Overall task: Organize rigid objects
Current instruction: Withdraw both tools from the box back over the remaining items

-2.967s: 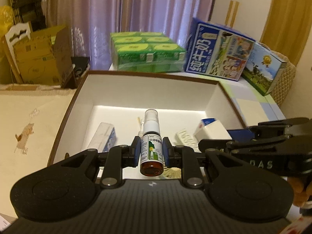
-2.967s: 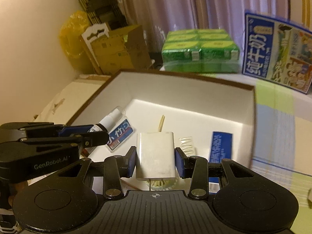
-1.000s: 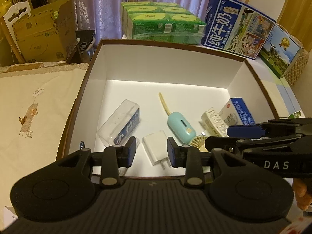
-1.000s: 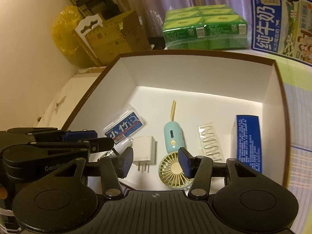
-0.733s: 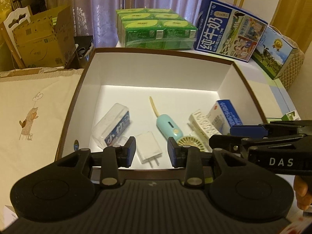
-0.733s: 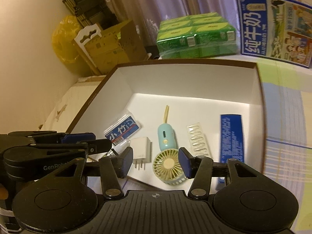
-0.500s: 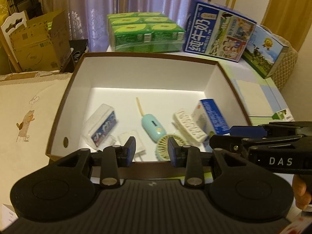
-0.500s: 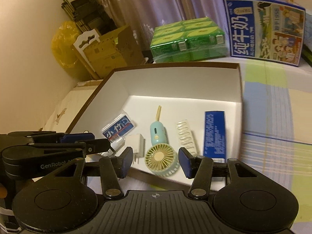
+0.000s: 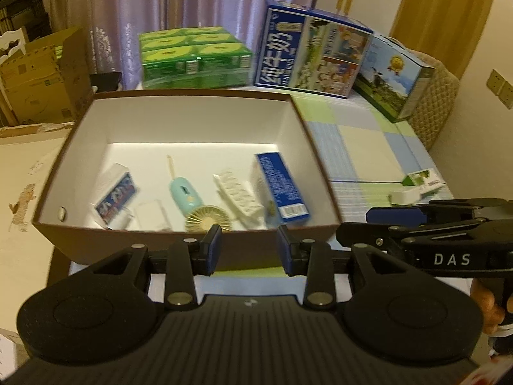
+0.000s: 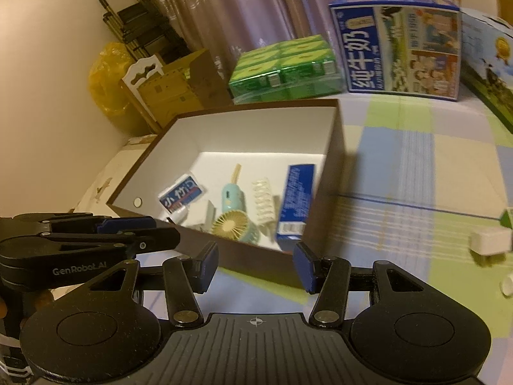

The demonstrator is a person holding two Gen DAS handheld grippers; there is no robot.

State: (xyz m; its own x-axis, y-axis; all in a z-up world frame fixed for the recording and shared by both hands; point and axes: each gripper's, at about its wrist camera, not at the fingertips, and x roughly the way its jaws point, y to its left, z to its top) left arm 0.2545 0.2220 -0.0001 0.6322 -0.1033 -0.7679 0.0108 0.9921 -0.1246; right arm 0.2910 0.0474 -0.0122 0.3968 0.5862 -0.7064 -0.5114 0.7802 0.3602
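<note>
Left tongs (image 9: 250, 249): jaws parted and opening as I log this, nothing between them; they sit just outside the near wall of the box (image 9: 198, 122). Right tongs (image 10: 256, 266): jaws parted wider, also holding nothing, likewise just outside the box's near wall. In the left wrist view the right tongs come in from the right, level with the box's near right corner, with a bit of hand (image 9: 487, 308) under them.

Box contents, all on the box floor:
- blue-label pack (image 9: 117, 197) by the left wall
- white charger (image 9: 150, 213) near the front wall, beside the pack; blurred
- mint fan (image 9: 192, 202) in the middle, head toward the front wall, strap toward the back
- white clip (image 9: 237, 197) right of the fan
- blue carton (image 9: 280, 186) lying along the right wall

Outside the box, on the checked table (image 9: 362, 147): a green-and-white packet (image 9: 423, 181) and a small white block (image 10: 490, 240), both well right of the box. Behind the box's back wall: green cartons (image 9: 192, 56) and a milk case (image 9: 314, 57). Both views carry motion blur.
</note>
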